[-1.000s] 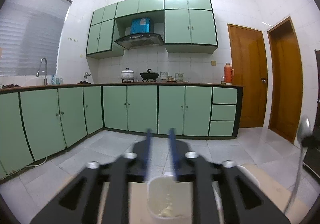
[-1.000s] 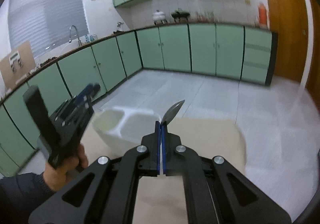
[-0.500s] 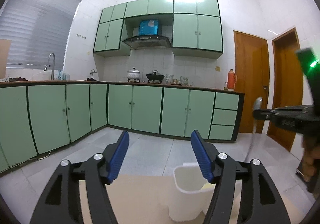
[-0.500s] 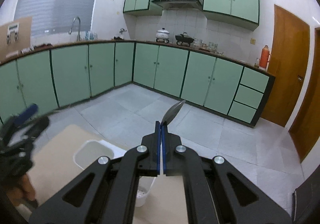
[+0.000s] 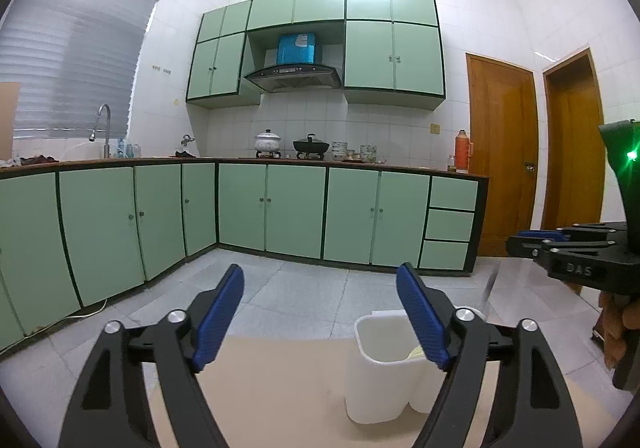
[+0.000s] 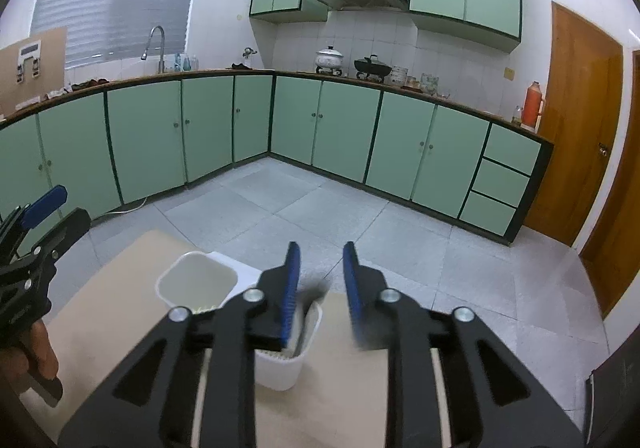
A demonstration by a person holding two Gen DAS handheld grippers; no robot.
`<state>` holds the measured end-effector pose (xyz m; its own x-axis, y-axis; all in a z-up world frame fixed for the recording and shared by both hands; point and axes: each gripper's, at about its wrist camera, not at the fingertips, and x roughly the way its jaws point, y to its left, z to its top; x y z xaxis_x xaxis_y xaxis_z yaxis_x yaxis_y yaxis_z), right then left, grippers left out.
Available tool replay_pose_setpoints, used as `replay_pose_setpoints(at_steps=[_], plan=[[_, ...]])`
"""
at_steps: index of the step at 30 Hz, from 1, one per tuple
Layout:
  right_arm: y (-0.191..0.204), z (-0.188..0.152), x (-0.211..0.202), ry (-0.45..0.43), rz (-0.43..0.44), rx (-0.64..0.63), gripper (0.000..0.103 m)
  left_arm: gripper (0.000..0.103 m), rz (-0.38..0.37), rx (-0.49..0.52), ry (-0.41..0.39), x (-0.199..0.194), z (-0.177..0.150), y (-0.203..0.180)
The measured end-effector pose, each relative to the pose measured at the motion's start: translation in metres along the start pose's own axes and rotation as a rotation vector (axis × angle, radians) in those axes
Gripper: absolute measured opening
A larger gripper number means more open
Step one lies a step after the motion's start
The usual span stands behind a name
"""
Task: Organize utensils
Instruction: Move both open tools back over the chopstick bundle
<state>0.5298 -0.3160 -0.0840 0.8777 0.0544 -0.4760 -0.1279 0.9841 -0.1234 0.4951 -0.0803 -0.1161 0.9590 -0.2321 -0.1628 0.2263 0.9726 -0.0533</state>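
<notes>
A white utensil holder [image 5: 384, 368] with compartments stands on the beige table top [image 5: 272, 388]; it also shows in the right wrist view [image 6: 196, 282]. My left gripper [image 5: 320, 312] is open and empty, just left of and above the holder. My right gripper [image 6: 320, 284] is open directly above the holder's right compartment [image 6: 298, 356]. A metal spoon [image 6: 310, 298], blurred, stands in that compartment between my fingers, free of them. In the left wrist view the spoon [image 5: 490, 286] shows as a blurred streak under the right gripper [image 5: 524, 240].
Green kitchen cabinets [image 5: 296, 208] and a counter with pots [image 5: 268, 140] run along the far walls. Two wooden doors [image 5: 500, 152] stand at the right. Grey tiled floor [image 6: 320, 208] lies beyond the table edge.
My right gripper was shut on the spoon and has opened; the spoon has dropped into the holder's right compartment. My left gripper has opened wide and drawn back to the left.
</notes>
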Motion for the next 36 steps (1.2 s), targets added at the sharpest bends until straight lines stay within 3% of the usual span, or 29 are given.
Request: replay_pose_setpoints(at_steps=[6,11,14,25,29,36], plan=[[-0.003,-0.004,-0.022,-0.002,0.005,0.019,0.023,0.082,0.025,-0.033,0.029,-0.012,0.005,0.011],[-0.009,-0.027,-0.06,0.024,0.062,0.075,0.023,0.083,-0.001,-0.026,0.113,-0.033,0.0,0.014],[-0.002,-0.067,-0.099,0.056,0.102,0.082,0.023,0.089,-0.036,-0.003,0.166,-0.067,-0.01,0.01],[0.074,-0.25,-0.205,0.286,0.172,0.15,0.024,0.09,-0.115,0.015,0.394,-0.217,-0.102,-0.024],[0.104,-0.282,-0.219,0.324,0.206,0.14,0.025,0.09,-0.103,0.015,0.391,-0.26,-0.126,-0.033],[0.134,-0.297,-0.22,0.342,0.232,0.048,0.025,0.09,-0.118,0.01,0.437,-0.28,-0.163,-0.042]])
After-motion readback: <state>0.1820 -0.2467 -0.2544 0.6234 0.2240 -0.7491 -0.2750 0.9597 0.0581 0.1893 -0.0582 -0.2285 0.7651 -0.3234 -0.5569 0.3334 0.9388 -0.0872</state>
